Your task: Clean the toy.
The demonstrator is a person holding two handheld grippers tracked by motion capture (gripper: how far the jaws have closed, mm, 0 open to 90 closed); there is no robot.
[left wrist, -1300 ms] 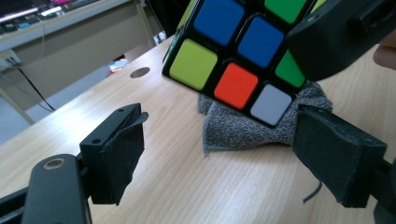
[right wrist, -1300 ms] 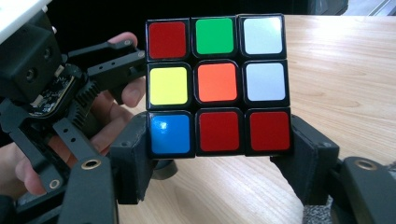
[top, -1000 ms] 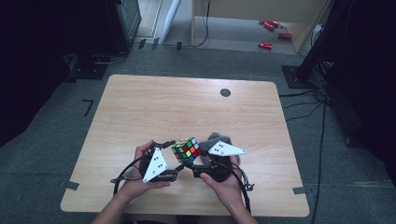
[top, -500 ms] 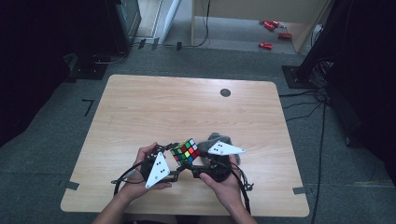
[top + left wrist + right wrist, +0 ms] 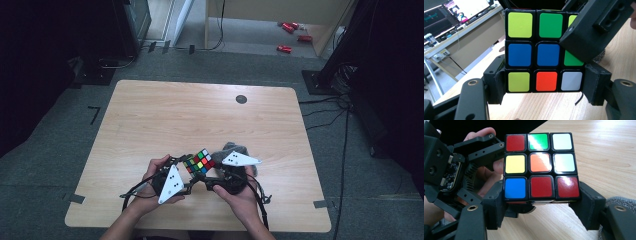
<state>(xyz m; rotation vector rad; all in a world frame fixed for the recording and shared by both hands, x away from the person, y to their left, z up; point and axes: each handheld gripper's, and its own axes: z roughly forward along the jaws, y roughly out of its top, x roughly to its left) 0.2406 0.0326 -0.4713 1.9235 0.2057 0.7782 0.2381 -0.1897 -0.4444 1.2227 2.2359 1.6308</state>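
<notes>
Where black jaws grip: glossy square-tiled cube (image 5: pixel 544 52)

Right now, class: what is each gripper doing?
Left gripper: jaws just closed on the puzzle cube, gripping its bottom row.
Right gripper: closed on the cube's lower row.

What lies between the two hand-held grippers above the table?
A scrambled puzzle cube, seen in the high view between the left hand-held gripper and the right hand-held gripper. Each gripper view shows its own jaws clamped on the cube's bottom row.
</notes>
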